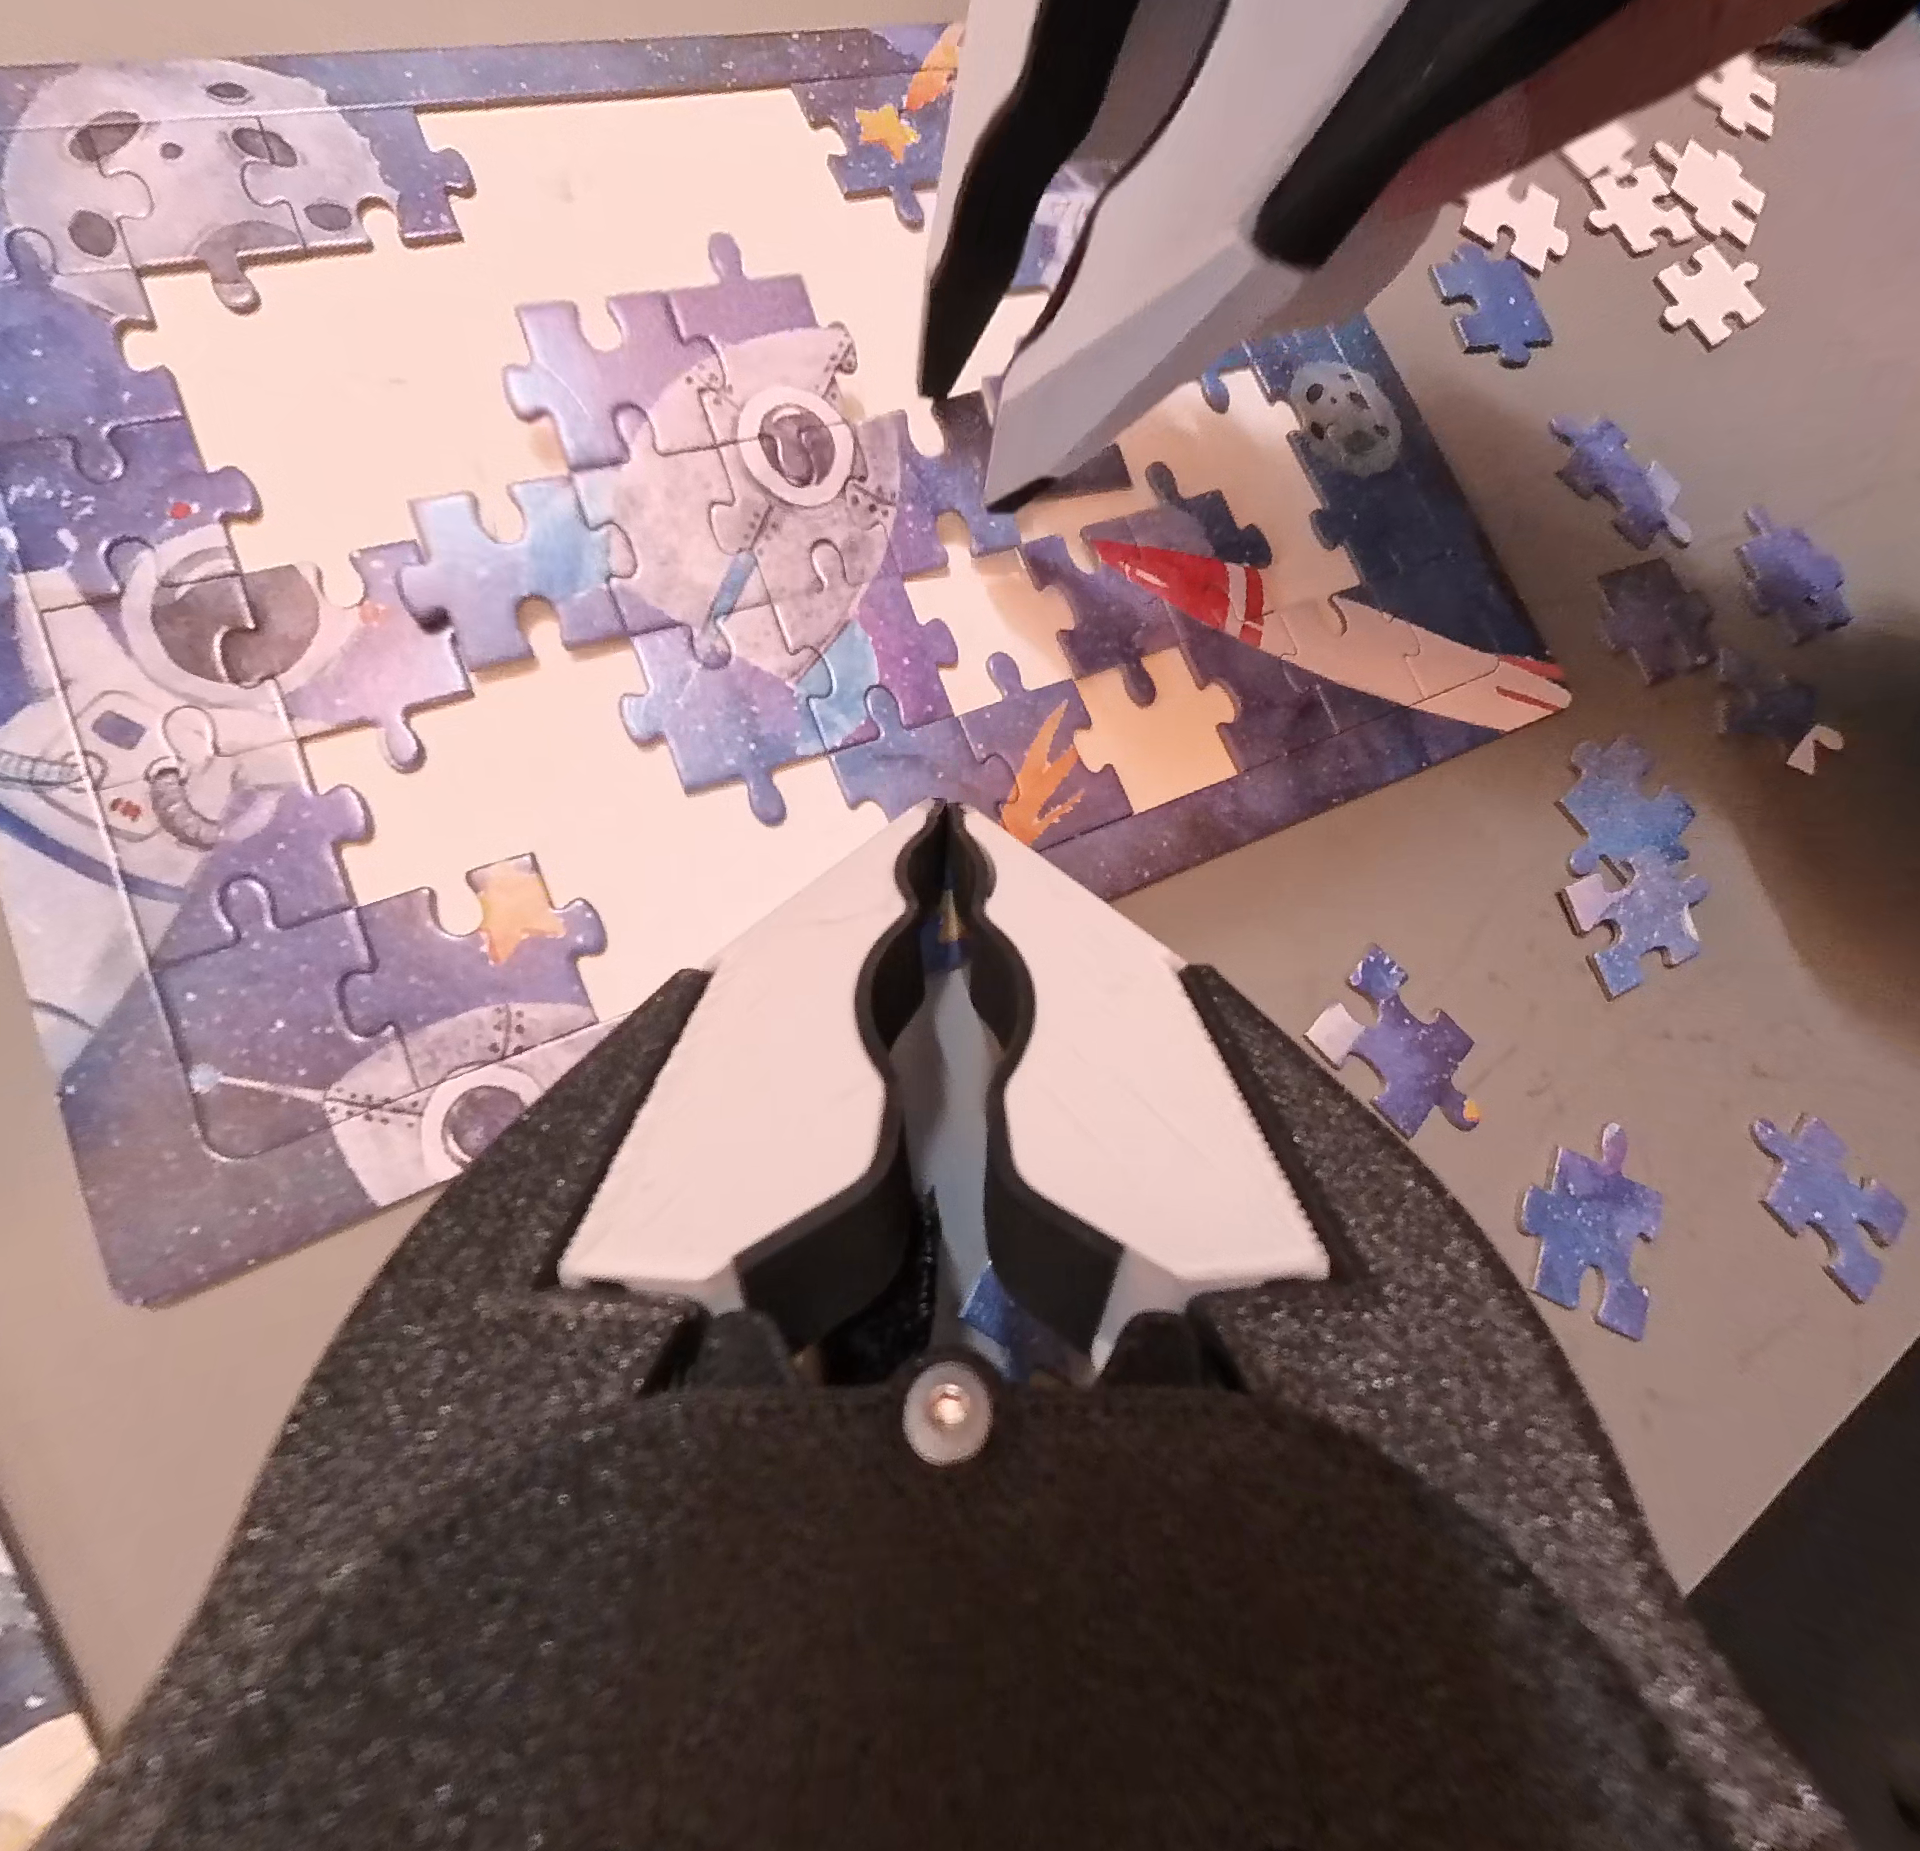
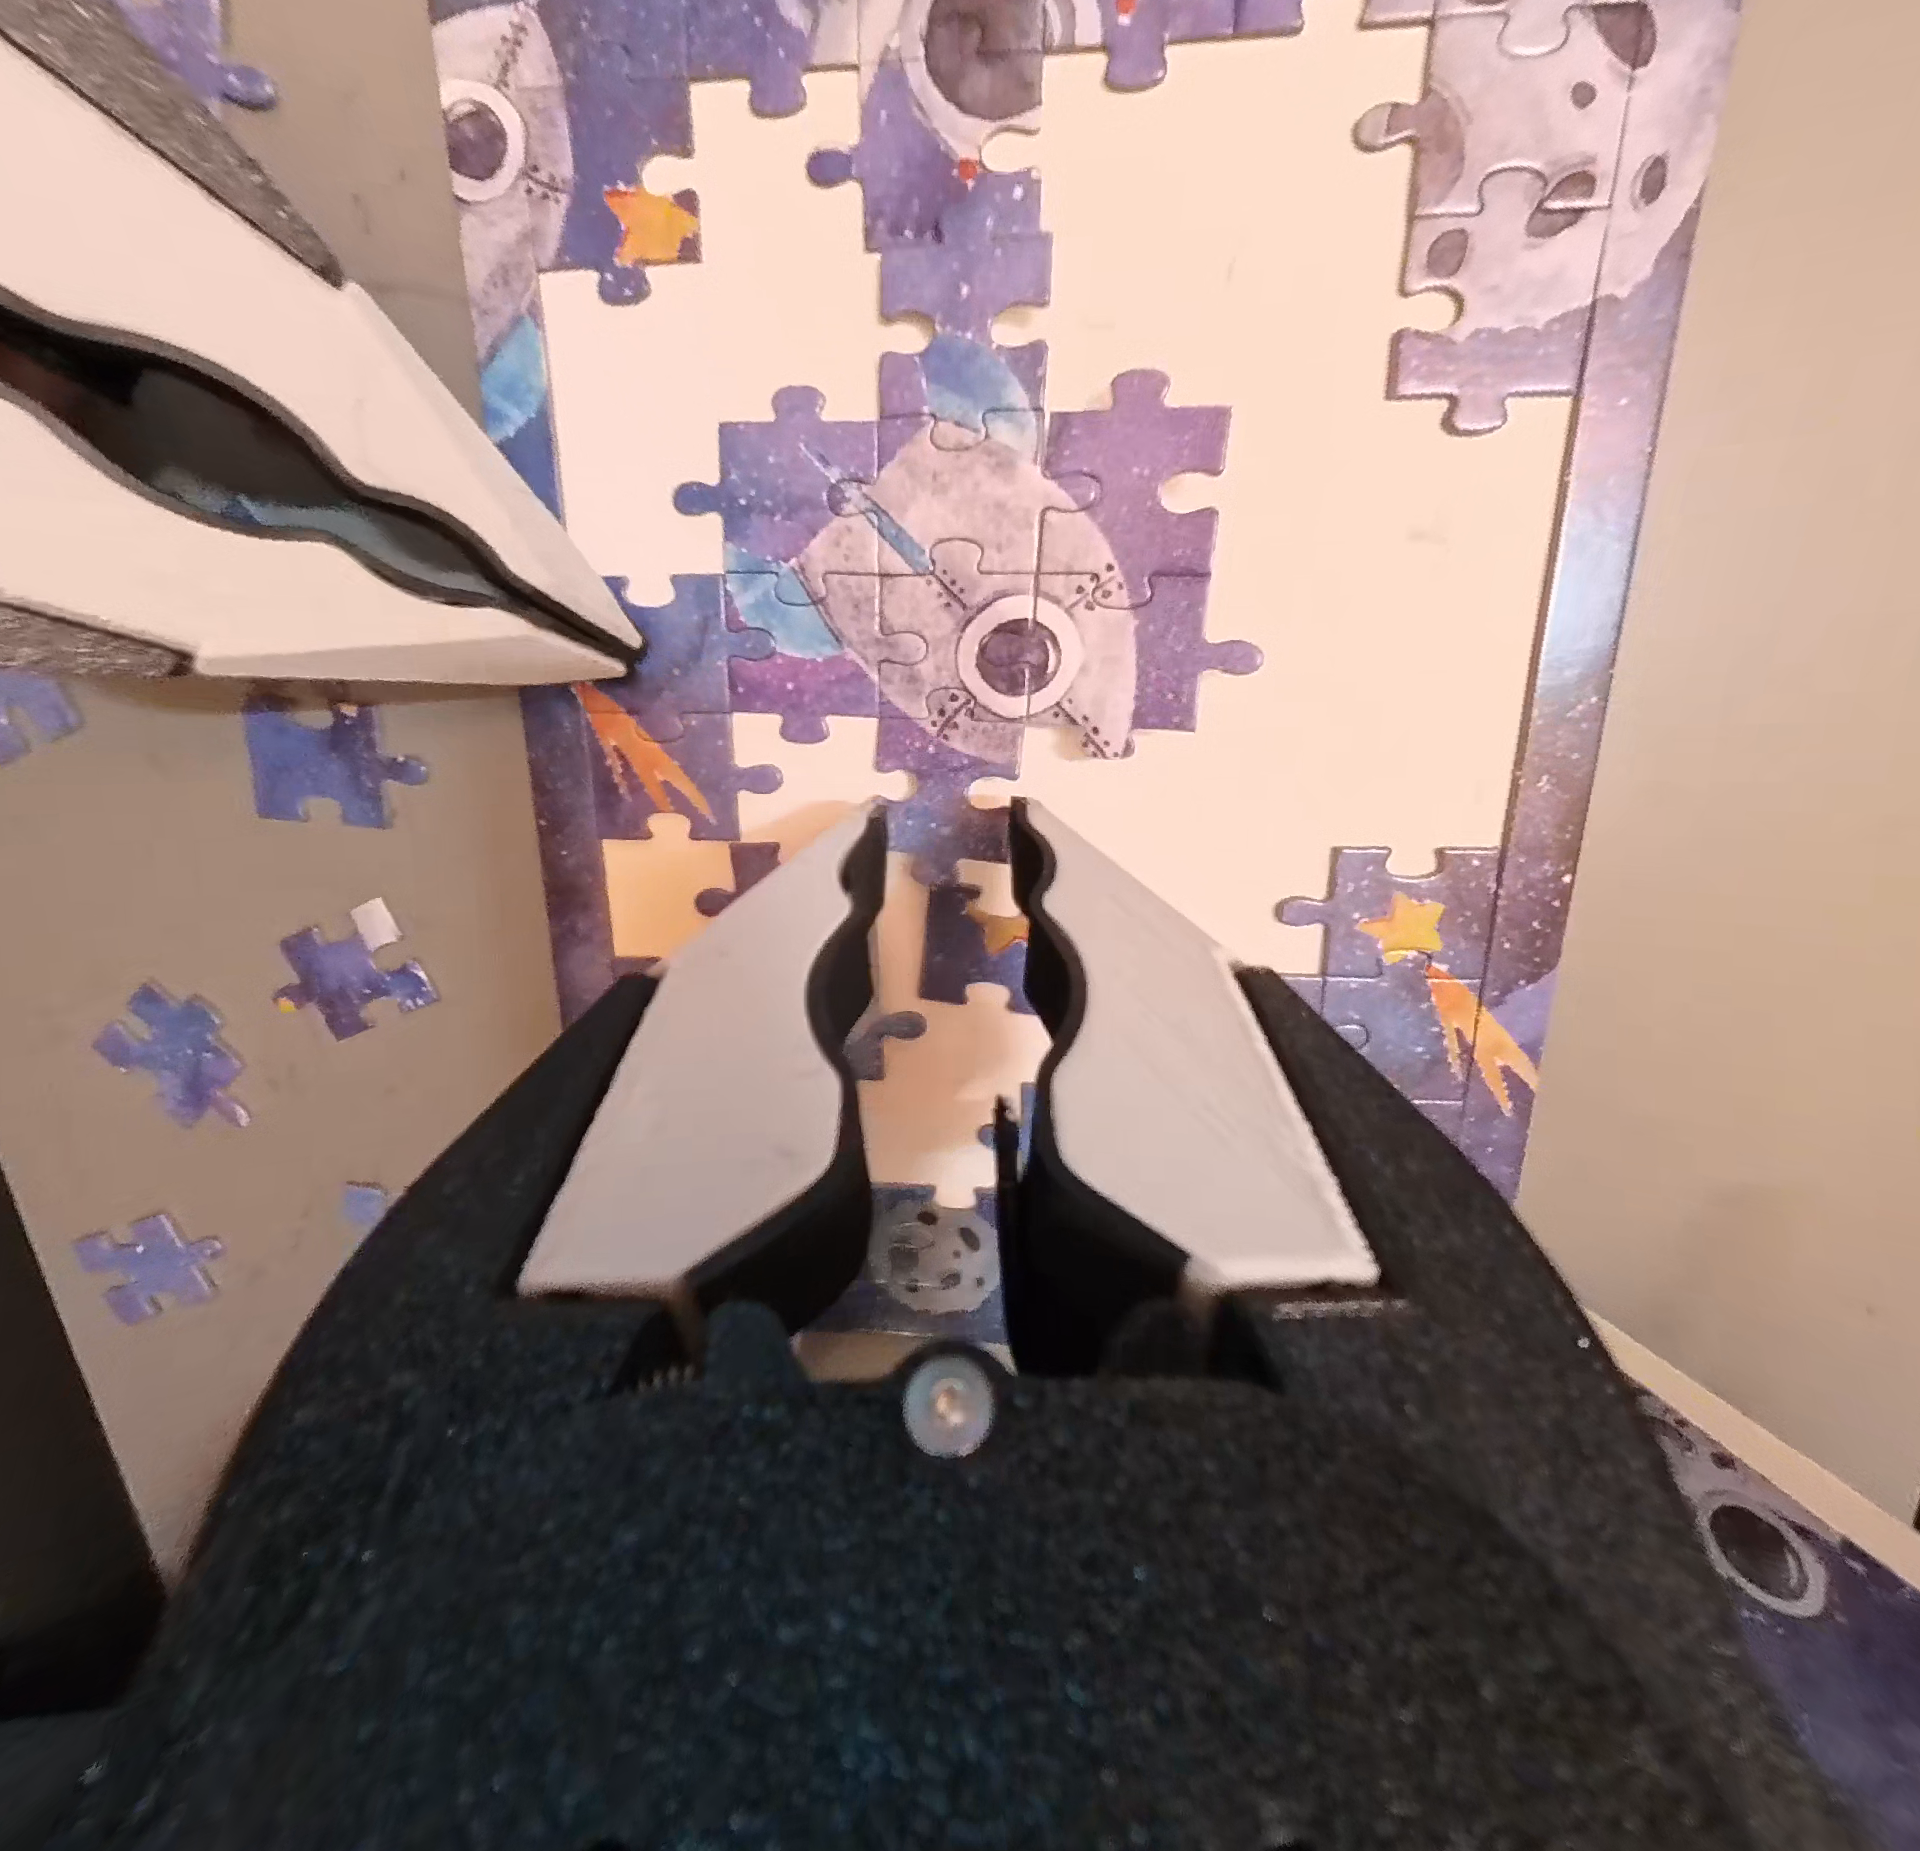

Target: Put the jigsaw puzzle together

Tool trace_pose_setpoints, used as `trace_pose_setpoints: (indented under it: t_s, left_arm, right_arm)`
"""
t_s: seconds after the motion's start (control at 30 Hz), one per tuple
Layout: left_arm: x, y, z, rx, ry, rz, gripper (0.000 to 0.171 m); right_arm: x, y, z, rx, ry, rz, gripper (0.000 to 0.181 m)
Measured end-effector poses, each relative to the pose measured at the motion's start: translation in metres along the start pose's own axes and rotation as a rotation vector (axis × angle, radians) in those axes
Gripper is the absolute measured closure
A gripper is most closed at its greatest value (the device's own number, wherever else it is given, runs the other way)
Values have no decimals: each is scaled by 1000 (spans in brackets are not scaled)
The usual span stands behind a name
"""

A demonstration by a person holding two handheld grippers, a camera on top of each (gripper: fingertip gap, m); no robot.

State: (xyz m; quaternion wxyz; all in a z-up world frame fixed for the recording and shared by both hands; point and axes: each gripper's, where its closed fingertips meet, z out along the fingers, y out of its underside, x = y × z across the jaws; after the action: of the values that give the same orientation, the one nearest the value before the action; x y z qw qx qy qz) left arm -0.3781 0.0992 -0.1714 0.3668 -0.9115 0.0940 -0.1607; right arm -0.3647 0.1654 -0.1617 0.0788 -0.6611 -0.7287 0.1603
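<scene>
- Left claw [image 1: 948,814] pressed together at the tips, nothing visibly between them; poised over the near border of the puzzle [image 1: 582,575], beside the orange comet.
- Right claw [image 2: 948,814] parted, tips straddling a purple piece [image 2: 940,835] at the lower end of the joined middle cluster; whether the tips touch it cannot be told.
- In the left wrist view, right claw [image 1: 971,445] reaching in from above, tips down on the board just right of the grey capsule picture.
- Loose pieces [image 1: 1621,845] scattered on the table [image 1: 1351,1334] to the right of the left claw, several white-side-up further off.
- Bare cream gaps in the board ahead of both claws.
</scene>
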Motion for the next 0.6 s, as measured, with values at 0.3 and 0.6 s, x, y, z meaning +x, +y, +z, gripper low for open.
trace_pose_setpoints:
  t_s: [0.3, 0.6]
  left_arm:
    - [0, 0, 0, 1, 1, -1, 171]
    - [0, 0, 0, 3, 2, -2, 171]
  right_arm:
    - [-14, -15, -14, 123, -113, 26, 165]
    - [4, -1, 0, 109, -82, 82, 162]
